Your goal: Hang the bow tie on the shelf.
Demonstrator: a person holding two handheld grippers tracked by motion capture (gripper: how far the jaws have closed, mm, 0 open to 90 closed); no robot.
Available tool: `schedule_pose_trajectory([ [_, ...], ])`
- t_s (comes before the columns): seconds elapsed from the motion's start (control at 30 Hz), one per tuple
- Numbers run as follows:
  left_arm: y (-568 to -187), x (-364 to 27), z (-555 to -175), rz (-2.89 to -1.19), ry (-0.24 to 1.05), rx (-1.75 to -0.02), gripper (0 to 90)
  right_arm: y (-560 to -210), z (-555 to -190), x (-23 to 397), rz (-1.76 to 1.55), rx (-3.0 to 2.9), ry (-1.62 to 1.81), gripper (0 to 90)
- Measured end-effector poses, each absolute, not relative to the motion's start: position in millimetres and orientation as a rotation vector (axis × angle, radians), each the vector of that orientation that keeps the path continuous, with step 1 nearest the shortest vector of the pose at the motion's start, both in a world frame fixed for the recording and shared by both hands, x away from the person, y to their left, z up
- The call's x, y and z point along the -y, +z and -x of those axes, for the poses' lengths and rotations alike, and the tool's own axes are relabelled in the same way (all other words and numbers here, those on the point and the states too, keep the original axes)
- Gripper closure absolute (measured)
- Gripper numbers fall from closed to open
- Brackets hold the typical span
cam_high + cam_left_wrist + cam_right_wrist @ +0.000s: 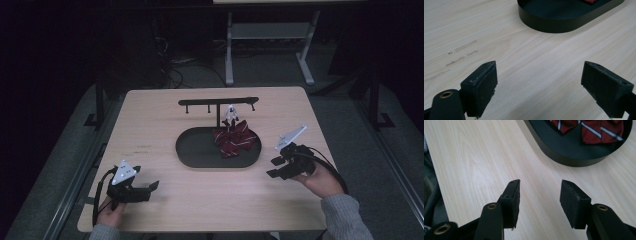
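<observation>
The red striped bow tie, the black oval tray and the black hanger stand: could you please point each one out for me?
red striped bow tie [235,139], high view, on its knot at the middle.
black oval tray [195,150], high view, on the bare floor of its left half.
black hanger stand [210,102], high view, on its horizontal top bar.

Bow tie in tray, seemingly

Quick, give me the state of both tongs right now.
Left tongs: open, holding nothing, over bare table.
Right tongs: open, holding nothing, short of the black tray with the red striped bow tie.
</observation>
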State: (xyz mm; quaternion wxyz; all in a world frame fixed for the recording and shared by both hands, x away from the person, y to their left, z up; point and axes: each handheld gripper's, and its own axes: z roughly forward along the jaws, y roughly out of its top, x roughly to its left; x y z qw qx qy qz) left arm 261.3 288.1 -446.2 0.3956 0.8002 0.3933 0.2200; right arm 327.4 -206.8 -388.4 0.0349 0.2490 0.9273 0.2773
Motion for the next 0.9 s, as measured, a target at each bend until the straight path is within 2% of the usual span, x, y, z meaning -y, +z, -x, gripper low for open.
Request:
schedule_pose_trajectory([
  [0.63,-446,-288,-262,-2.03,0.562,-0.995,13.3,-412,-301,220,-0.846,-2.837,0.907,49.5],
  [0.9,-446,-287,-261,-2.038,0.558,-0.987,13.3,-421,-286,225,-0.892,-2.805,0.922,46.5],
])
